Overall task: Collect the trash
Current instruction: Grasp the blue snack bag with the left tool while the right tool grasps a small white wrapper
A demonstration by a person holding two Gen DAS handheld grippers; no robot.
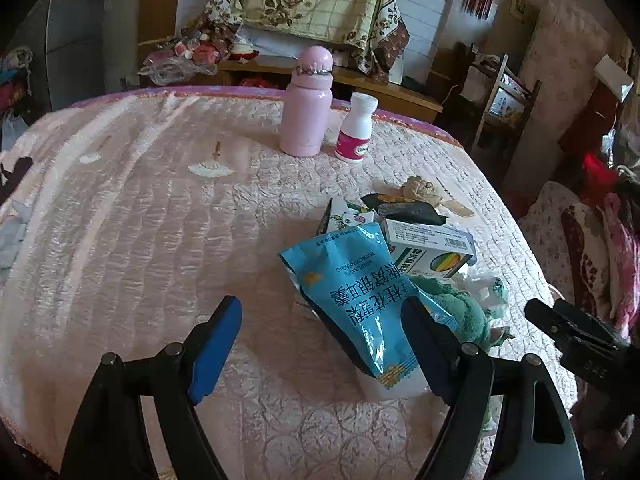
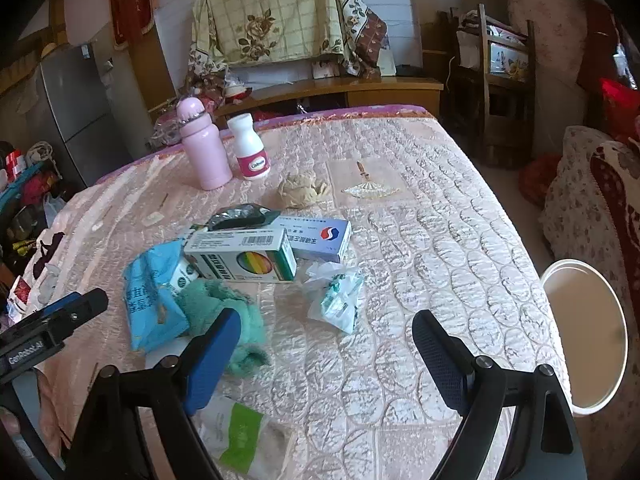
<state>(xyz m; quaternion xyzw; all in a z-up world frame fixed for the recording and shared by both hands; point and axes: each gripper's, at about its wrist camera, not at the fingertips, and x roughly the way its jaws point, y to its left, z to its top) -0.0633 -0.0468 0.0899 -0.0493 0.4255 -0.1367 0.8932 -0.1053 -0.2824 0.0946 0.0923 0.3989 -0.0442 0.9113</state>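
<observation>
Pink quilted cover (image 2: 420, 208) over table. Pink bottle (image 2: 202, 146) upright near far edge; white pill bottle (image 2: 250, 148) upright just beside it, pink label. Floral cloth (image 2: 276, 12) draped in background. Wooden cabinet (image 2: 360, 90) behind table. Grey fridge (image 2: 76, 104) at left. Wooden chair (image 2: 506, 80) at right, patterned cushion (image 2: 600, 216) nearer.

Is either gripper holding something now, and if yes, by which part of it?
Nothing is held. The left gripper and the right gripper are both open above the pink quilted cloth.
</observation>
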